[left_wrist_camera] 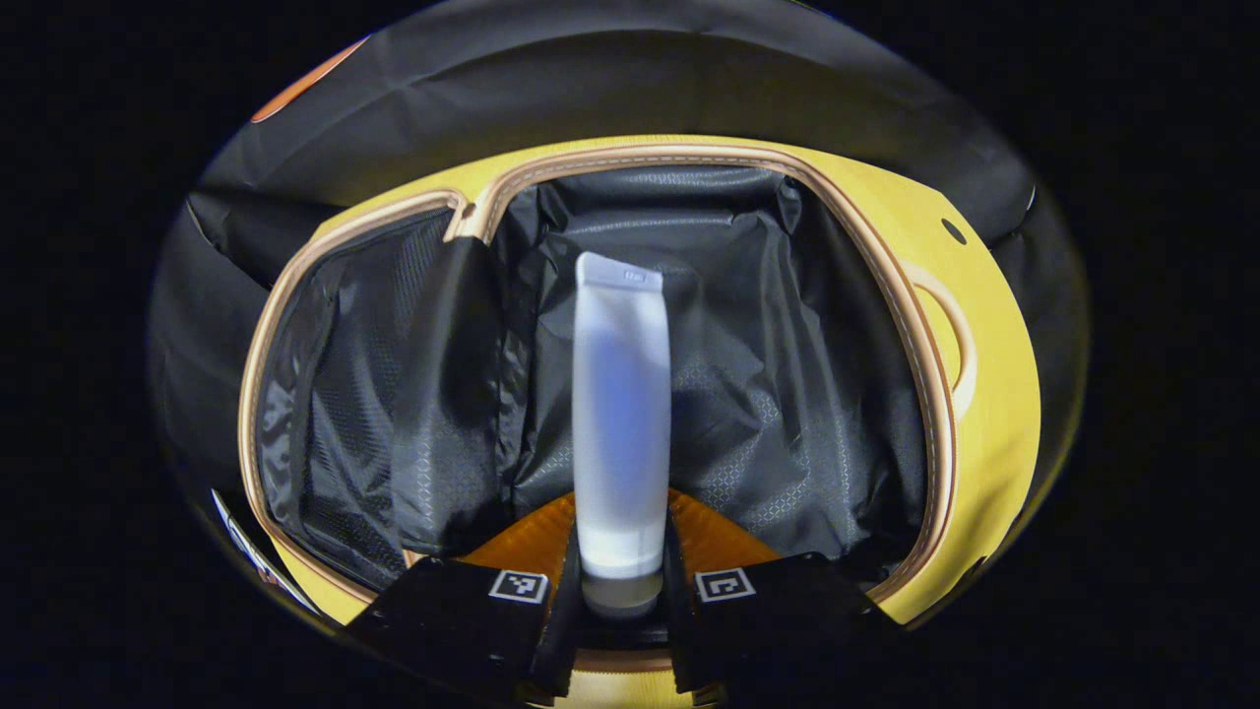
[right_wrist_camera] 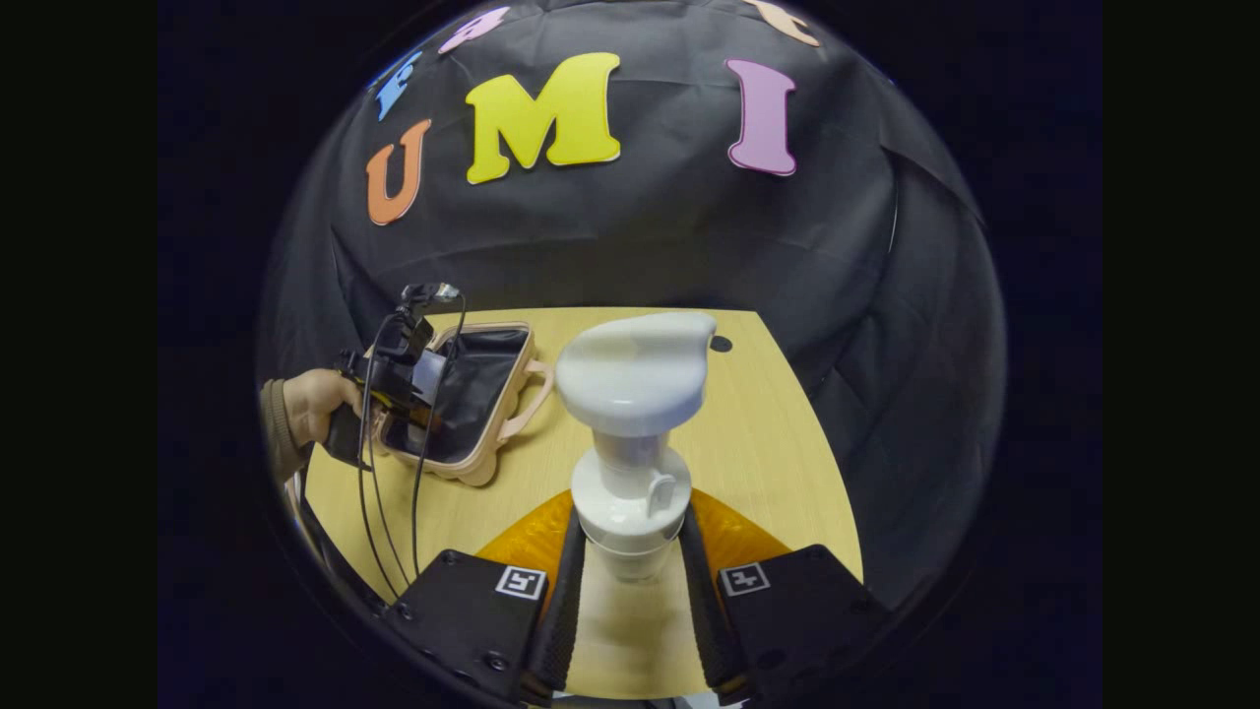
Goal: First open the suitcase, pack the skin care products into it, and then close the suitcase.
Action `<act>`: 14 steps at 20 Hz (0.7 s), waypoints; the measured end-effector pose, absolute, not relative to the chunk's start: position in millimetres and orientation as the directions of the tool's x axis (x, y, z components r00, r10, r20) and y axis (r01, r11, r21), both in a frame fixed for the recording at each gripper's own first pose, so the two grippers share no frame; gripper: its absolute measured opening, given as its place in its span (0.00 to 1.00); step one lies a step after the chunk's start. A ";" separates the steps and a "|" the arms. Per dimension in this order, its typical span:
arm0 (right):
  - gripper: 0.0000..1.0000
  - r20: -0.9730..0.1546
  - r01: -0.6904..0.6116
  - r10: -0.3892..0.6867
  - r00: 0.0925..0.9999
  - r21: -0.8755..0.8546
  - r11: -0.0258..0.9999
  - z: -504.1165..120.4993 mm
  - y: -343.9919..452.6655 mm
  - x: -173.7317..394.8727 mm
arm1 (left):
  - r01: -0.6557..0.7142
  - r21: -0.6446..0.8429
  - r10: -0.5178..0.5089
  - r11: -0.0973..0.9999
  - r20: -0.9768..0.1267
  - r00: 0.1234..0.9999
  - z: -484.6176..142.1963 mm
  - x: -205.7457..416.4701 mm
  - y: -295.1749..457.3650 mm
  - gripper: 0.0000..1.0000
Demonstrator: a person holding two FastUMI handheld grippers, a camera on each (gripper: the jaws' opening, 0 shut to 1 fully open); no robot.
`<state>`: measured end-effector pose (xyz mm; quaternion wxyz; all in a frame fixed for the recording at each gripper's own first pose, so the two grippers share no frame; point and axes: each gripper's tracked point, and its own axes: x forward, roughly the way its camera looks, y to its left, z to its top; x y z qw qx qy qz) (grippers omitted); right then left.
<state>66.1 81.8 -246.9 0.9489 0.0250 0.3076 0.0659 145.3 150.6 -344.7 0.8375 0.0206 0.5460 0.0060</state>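
Note:
My left gripper (left_wrist_camera: 621, 591) is shut on a frosted white tube (left_wrist_camera: 622, 414), gripped near its cap end, and holds it over the open suitcase (left_wrist_camera: 984, 374). The suitcase has a yellow shell, a tan zipper rim and a black lining (left_wrist_camera: 787, 394). In the right gripper view, my right gripper (right_wrist_camera: 630, 571) is shut on a white pump bottle (right_wrist_camera: 635, 414) at its collar, lifted above the wooden table (right_wrist_camera: 778, 463). The open suitcase (right_wrist_camera: 472, 394) lies at the table's far left, with the left gripper (right_wrist_camera: 394, 389) and a hand (right_wrist_camera: 310, 404) over it.
The black cloth wall (right_wrist_camera: 640, 226) closes in the table at the back and right. Cables (right_wrist_camera: 374, 492) hang from the left gripper down across the table's left edge. A small dark hole (right_wrist_camera: 721, 344) marks the table near its far edge.

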 end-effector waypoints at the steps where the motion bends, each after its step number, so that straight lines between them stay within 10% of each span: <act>1: 0.47 -0.582 -0.112 0.141 0.801 0.086 0.990 -248.3 80.9 65.9 | 0.003 0.034 0.030 0.999 -0.909 0.416 -341.5 146.5 150.6 0.40; 7: 0.47 -0.577 -0.144 0.161 0.801 0.075 0.987 -243.8 89.4 70.2 | 0.003 0.027 0.023 1.000 -0.898 0.439 -340.0 148.9 148.6 0.42; 10: 0.47 -0.557 -0.184 0.210 0.803 0.103 0.978 -229.9 112.8 84.6 | -0.006 0.023 0.023 1.000 -0.881 0.473 -326.7 145.4 148.5 0.56; 12: 0.47 -0.544 -0.212 0.253 0.800 0.139 0.967 -219.8 136.8 99.8 | -0.007 0.005 0.008 1.000 -0.860 0.510 -311.5 141.9 147.3 0.84; 14: 0.47 -0.533 -0.244 0.307 0.789 0.187 0.952 -209.9 168.3 118.1 | -0.004 -0.009 -0.005 1.000 -0.828 0.560 -288.6 136.2 147.0 0.84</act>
